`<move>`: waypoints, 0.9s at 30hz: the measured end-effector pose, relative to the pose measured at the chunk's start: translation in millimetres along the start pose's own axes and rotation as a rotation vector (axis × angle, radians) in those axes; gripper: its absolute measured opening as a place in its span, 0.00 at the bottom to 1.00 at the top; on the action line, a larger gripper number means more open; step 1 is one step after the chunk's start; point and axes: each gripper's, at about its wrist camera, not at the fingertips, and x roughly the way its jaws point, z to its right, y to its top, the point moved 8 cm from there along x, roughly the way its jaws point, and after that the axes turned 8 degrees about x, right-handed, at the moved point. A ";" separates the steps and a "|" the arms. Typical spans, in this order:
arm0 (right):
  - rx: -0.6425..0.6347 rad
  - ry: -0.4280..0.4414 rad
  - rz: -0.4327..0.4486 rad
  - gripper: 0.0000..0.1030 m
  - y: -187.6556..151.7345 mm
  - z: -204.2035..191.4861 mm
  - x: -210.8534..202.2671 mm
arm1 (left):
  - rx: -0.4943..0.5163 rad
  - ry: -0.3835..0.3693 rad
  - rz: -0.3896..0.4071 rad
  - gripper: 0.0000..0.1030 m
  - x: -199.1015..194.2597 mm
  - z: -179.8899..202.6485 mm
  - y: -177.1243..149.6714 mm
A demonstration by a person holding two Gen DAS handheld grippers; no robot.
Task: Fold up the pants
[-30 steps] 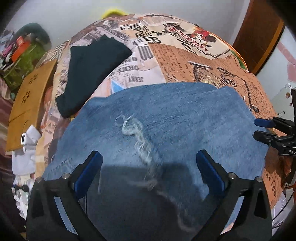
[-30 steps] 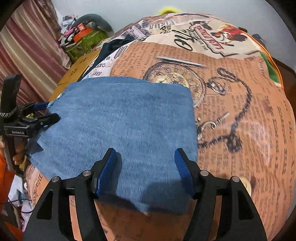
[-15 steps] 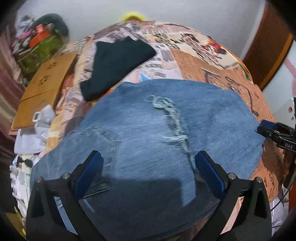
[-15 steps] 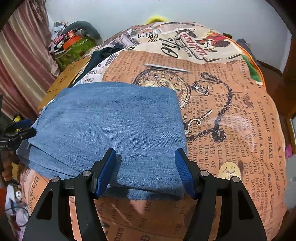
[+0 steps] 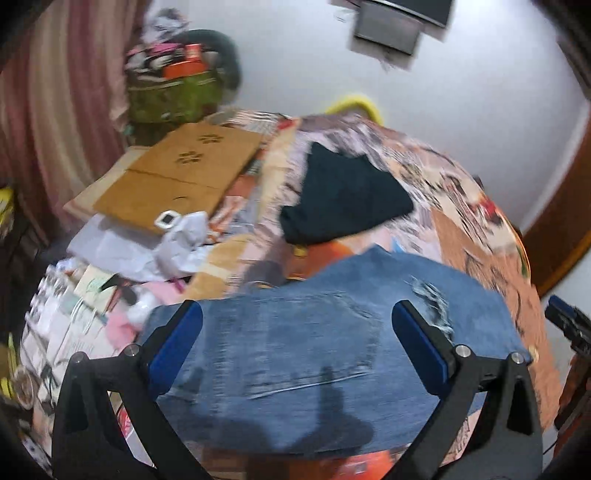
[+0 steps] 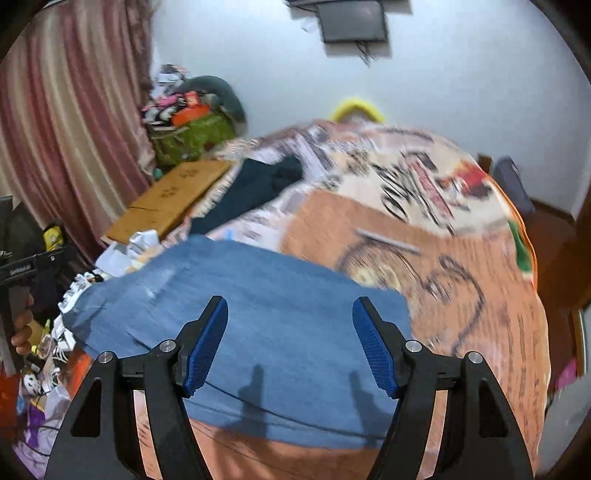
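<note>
Two hand-held grippers hover over a bed covered with a newspaper-print bedspread [image 6: 480, 295], and both have their blue-padded jaws spread wide, grasping nothing. The left hand-held gripper [image 5: 297, 343] sits above the near left part of a pair of folded blue denim pants [image 5: 332, 339]. The right hand-held gripper [image 6: 290, 339] sits above the near right part of the same pants [image 6: 277, 314].

The pants lie flat on the near end of the bed, folded into a rough rectangle. A frayed rip [image 5: 432, 306] shows on the denim near the left gripper's right finger.

Farther along the bed, on its left side, lies a dark folded garment [image 5: 343, 199]. Left of the bed, a flat cardboard sheet [image 5: 173, 177] rests on a heap of papers and crumpled white plastic. A green bag [image 6: 192, 136] stuffed with items stands against the far wall beside a striped pink curtain [image 6: 74, 122]. A dark screen [image 6: 354, 22] hangs on the wall. Both views are motion-blurred.
</note>
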 end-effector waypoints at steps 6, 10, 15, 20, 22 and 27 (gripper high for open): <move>-0.067 0.088 -0.020 0.65 0.1 -52.5 21.8 | -0.138 0.023 -0.040 1.00 -3.0 -55.5 -23.4; -0.101 0.145 -0.077 0.65 -14.0 -85.1 42.9 | -0.237 0.002 -0.101 1.00 5.4 -85.5 -53.9; -0.093 0.229 -0.175 0.65 -34.9 -115.5 66.9 | -0.332 -0.034 -0.201 1.00 22.3 -108.9 -95.9; -0.100 0.253 -0.284 0.68 -60.5 -129.1 87.3 | -0.433 -0.121 -0.294 1.00 35.8 -114.6 -132.8; -0.129 0.243 -0.271 0.70 -61.9 -131.4 86.0 | -0.453 -0.144 -0.320 1.00 38.0 -113.9 -142.9; -0.136 0.243 -0.280 0.71 -62.0 -132.0 85.6 | -0.535 -0.275 -0.346 1.00 37.9 -108.3 -156.3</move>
